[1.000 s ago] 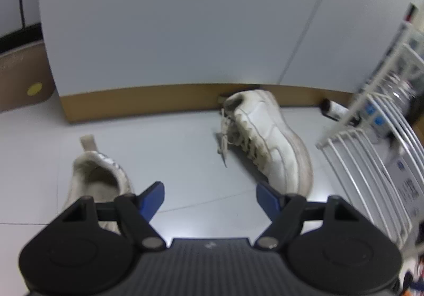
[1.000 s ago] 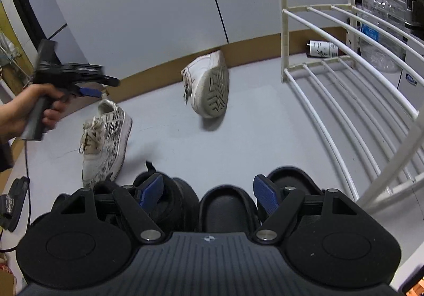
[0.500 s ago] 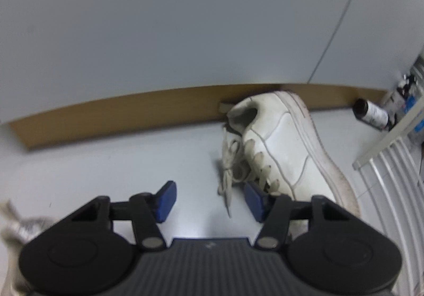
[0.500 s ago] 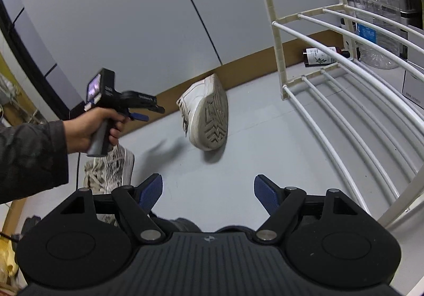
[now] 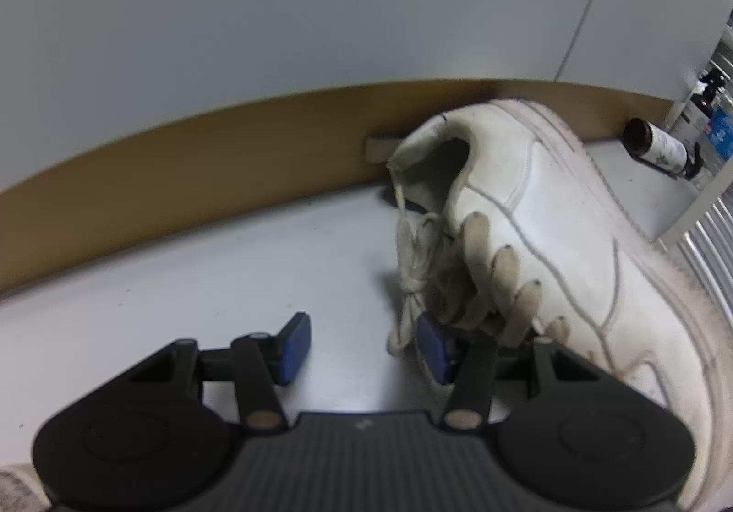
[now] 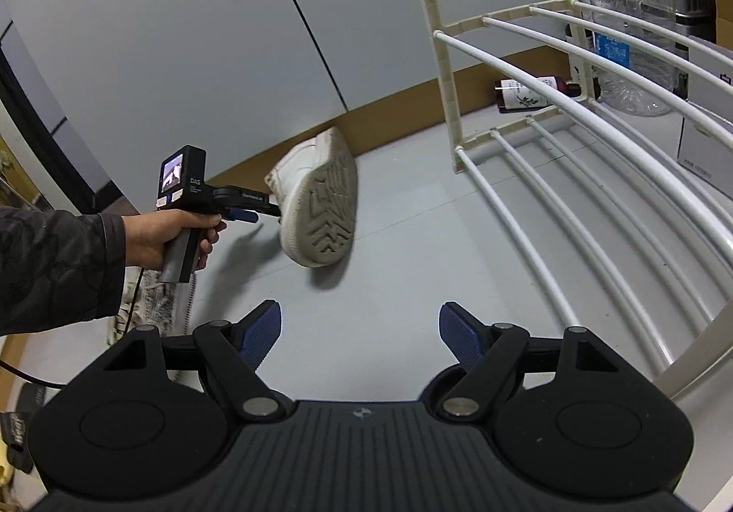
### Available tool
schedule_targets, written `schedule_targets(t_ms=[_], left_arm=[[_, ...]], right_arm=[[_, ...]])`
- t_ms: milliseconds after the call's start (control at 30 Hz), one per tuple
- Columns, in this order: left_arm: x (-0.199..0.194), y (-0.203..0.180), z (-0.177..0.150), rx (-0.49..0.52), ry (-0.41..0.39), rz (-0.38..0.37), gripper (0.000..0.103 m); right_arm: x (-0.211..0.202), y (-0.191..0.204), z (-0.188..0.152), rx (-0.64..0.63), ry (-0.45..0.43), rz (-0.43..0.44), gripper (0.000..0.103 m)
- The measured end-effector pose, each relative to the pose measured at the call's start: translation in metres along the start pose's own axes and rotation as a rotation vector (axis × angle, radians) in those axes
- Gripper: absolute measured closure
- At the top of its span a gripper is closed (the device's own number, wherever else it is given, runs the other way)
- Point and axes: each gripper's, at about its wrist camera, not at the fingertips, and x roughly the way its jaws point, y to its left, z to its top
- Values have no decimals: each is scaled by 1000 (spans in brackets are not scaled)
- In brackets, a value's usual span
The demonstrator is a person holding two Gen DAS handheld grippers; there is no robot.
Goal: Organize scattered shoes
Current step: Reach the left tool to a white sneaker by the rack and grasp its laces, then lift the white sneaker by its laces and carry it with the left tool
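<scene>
A worn white sneaker lies on its side against the brown skirting, its grey sole facing the right wrist view. My left gripper is low at its lace side, and its jaws are closing. The hanging lace ends sit just inside the right pad, while the left pad is over bare floor. In the right wrist view a hand holds this left gripper at the sneaker's upper. My right gripper stands open over the floor with nothing in it. A patterned shoe lies under that hand.
A white wire shoe rack fills the right side. A dark bottle lies by the skirting behind it, with a water jug and a cardboard box beyond. A cable and a dark object lie at the far left.
My left gripper came down and forward to the white sneaker, its jaws narrowing; the patterned shoe slid out of its view. The black shoes under my right gripper have left its view.
</scene>
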Motion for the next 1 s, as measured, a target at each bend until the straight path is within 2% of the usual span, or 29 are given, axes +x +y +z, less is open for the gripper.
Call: schedule_targets(t_ms=[100, 267, 400, 533, 567, 633, 700, 733, 800, 1000], left_arm=[[-3, 6, -4, -27, -38, -54, 49], [-15, 11, -8, -25, -79, -94, 47], [-6, 6, 0, 13, -75, -85, 47], [3, 9, 4, -22, -101, -83, 48], [4, 10, 4, -31, -102, -85, 49], [5, 13, 2, -64, -107, -79, 63], [7, 12, 1, -70, -95, -70, 85], [7, 10, 1, -68, -86, -78, 90], [9, 8, 1, -65, -70, -84, 94], [-7, 5, 2, -63, -75, -86, 96]], right_arm=[[1, -5, 0, -16, 13, -17, 22], [8, -8, 0, -18, 34, -31, 22], [13, -3, 1, -31, 34, -21, 22], [13, 0, 1, -59, 29, -19, 22], [13, -1, 0, -53, 28, -24, 22], [12, -3, -2, -33, 31, -33, 22], [11, -5, -4, -14, 34, -39, 22], [10, -4, -5, -15, 33, -40, 22], [9, -3, -6, -22, 35, -38, 22], [1, -3, -8, -19, 28, -54, 22]])
